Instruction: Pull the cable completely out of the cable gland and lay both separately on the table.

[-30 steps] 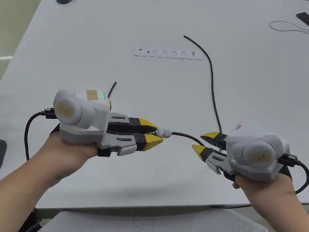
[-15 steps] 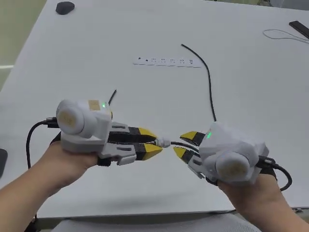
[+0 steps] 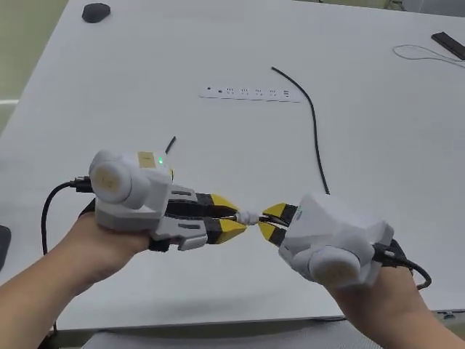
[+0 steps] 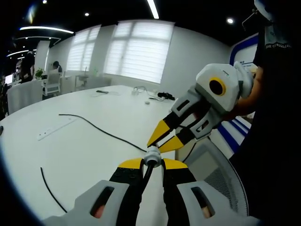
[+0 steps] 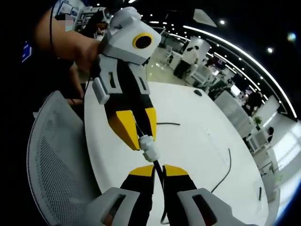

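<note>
Head view, left gripper (image 3: 234,219): we see it shut tight on the white cable gland (image 3: 249,217), up above the table (image 3: 145,87).
Head view, right gripper (image 3: 270,222): its yellow tips are just beside the cable gland, where the black cable (image 3: 314,131) comes out.
Left gripper view, cable gland: it sits between our left yellow tips. The right gripper's tips almost touch it.
Right gripper view, cable: it runs between the right jaws. We cannot tell if they pinch it.
</note>
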The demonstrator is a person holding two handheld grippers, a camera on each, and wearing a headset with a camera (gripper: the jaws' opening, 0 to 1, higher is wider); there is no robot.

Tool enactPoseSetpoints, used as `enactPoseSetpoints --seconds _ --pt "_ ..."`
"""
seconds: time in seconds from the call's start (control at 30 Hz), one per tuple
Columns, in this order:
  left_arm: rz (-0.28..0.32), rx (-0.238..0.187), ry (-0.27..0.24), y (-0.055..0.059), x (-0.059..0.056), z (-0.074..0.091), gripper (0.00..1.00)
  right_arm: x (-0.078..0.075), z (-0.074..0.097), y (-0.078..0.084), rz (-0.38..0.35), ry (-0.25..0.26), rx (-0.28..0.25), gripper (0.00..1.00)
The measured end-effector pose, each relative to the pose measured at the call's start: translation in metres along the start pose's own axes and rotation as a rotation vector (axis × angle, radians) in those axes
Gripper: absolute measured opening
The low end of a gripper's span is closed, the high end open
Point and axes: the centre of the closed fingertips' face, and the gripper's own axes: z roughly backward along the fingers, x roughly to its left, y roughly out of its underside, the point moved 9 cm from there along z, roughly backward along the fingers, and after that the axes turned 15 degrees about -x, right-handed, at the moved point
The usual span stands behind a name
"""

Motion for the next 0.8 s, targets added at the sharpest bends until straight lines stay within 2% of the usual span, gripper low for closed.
enactPoseSetpoints --seconds 0.2,0.5,0.8 --pt "0.003 -0.011 -0.005 -0.001 -0.002 0.000 0.15 -0.002 0.004 0.003 -0.026 0.000 -0.026 0.01" --pt "-0.012 -0.010 -0.004 0.000 -0.006 -0.002 0.15 0.000 0.006 0.008 -0.075 0.006 -0.035 0.00" --pt "-0.016 -0.008 -0.010 0.001 -0.004 -0.002 0.15 -0.005 0.008 0.019 -0.135 0.032 -0.019 0.00"
